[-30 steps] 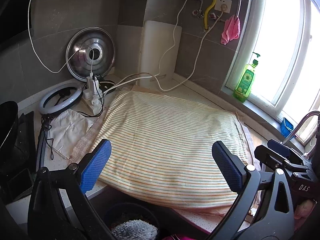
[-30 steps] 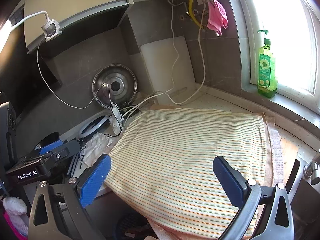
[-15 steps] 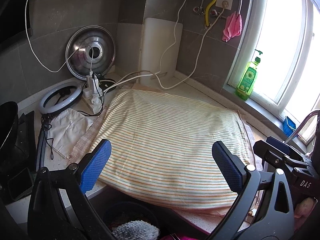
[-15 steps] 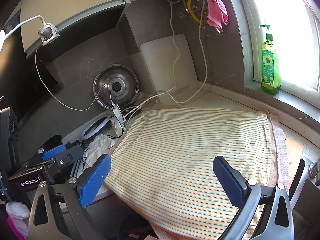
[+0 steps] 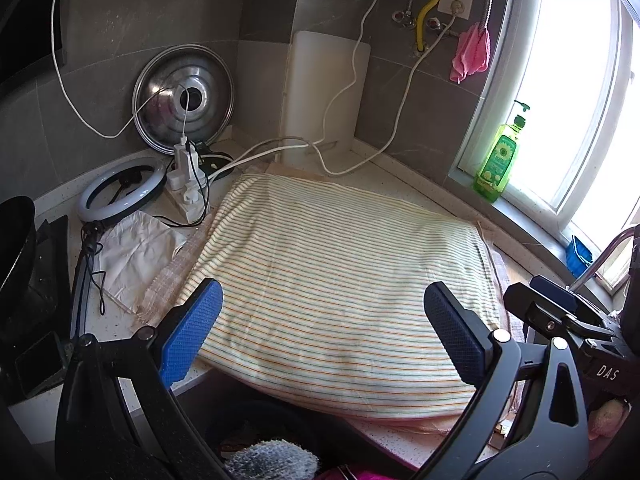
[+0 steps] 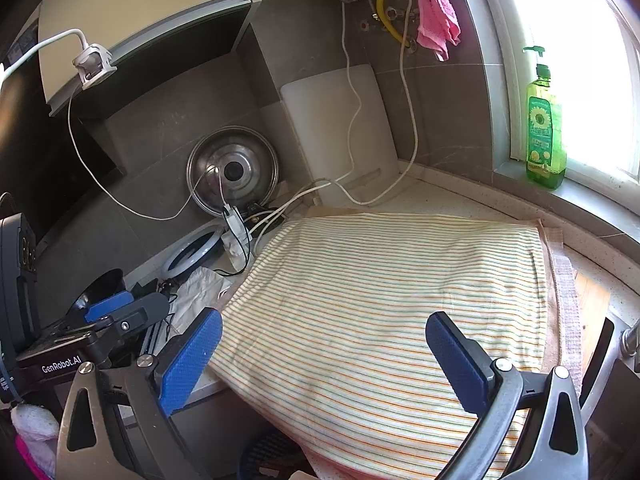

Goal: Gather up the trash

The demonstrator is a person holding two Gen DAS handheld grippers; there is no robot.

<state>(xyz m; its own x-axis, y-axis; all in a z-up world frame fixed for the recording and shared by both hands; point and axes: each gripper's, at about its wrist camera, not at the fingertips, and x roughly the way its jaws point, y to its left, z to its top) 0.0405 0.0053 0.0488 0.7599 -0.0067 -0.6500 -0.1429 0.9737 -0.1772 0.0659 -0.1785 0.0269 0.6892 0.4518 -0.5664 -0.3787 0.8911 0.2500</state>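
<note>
A: Entry, jaws. My left gripper (image 5: 322,334) hangs over the near edge of the desk (image 5: 404,178), blue-padded jaws spread wide, nothing between them. My right gripper (image 6: 324,352) is the same: jaws released, wide apart, empty, above the near right part of the cloth.

B: What lies under them?

A: A cream cloth with thin orange and green stripes (image 5: 340,276), spread flat over most of the speckled desk, its front edge drooping past the desk's lip. A pinkish towel border (image 6: 566,304) shows along its right side.

B: Task items?

A: I see no loose trash on the cloth. Below the desk edge, in the left view, a dark round bin (image 5: 256,432) sits partly hidden by my fingers; something grey and fuzzy (image 5: 272,460) lies at its rim. Contents unclear. A crumpled white sheet (image 5: 134,254) lies left of the cloth, touching the towel border; paper or fabric, cannot tell.

B: Surroundings?

A: White ring light (image 5: 120,188) flat at the back left, white power strip (image 5: 186,184) beside it, steel pan lid (image 5: 184,98) and white cutting board (image 5: 324,96) leaning on the grey tile wall. Green dish-soap bottle (image 6: 544,124) upright on the window sill. Pink rag (image 6: 436,24) hanging by the pipes.
</note>
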